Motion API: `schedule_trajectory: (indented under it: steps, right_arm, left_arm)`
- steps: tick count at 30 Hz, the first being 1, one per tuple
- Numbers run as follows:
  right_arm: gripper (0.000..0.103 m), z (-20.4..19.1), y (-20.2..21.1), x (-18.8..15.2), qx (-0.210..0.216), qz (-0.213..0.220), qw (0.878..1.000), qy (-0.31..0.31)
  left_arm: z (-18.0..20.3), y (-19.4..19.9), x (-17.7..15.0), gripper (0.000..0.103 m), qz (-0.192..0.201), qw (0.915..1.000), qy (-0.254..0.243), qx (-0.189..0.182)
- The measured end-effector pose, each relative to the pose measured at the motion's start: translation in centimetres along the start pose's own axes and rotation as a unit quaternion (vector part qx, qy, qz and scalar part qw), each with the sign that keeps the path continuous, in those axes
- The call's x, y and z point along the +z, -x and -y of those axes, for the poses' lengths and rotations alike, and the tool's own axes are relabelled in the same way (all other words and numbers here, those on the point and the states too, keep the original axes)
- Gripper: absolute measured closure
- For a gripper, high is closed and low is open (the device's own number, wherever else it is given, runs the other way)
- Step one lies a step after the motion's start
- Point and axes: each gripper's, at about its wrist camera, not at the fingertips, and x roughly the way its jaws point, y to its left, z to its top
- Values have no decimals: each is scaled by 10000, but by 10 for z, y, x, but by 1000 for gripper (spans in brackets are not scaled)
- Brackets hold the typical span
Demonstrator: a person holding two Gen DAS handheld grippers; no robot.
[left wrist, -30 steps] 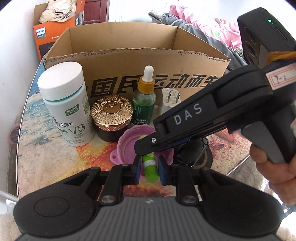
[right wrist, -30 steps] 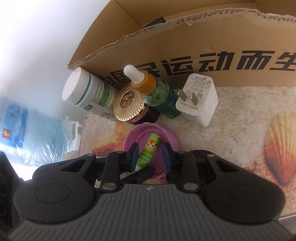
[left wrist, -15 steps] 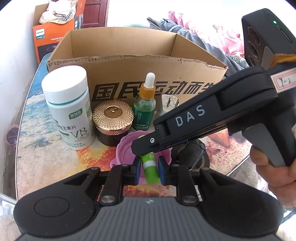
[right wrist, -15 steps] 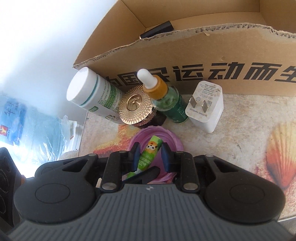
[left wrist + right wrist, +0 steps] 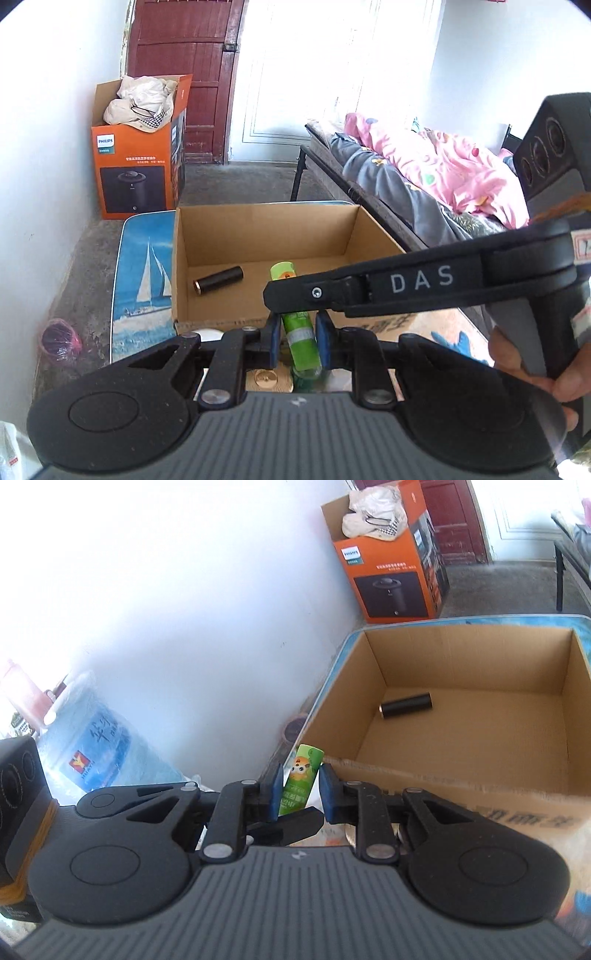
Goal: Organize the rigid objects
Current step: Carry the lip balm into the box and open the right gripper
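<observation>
Now that both hands have lifted up from the table, the small green plastic tube [image 5: 299, 339] hangs above the near edge of the open brown cardboard box [image 5: 258, 229]. The left gripper [image 5: 297, 341] squeezes it tight, and the right gripper [image 5: 301, 792] is closing on it too. Only a black tube [image 5: 406, 705] lies inside the box, so there is lots of room.
</observation>
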Motion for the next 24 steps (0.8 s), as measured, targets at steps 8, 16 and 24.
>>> schedule_trajectory:
  steps: [8,16,24]
  right_arm:
    - [85,59,-76,72,145,-647,9951,-731]
    - [84,115,-175,80,174,-1608,9771,-1384]
    - [81,130,-242,72,10,-2115,9666,-1448]
  left_arm:
    - [-25,-84,53,83,-723,9967,158,320]
    - [-52,-160,55,83,-1666,9830,175,750]
    - [-51,-160,56,57,-1601,9815,-36,1054]
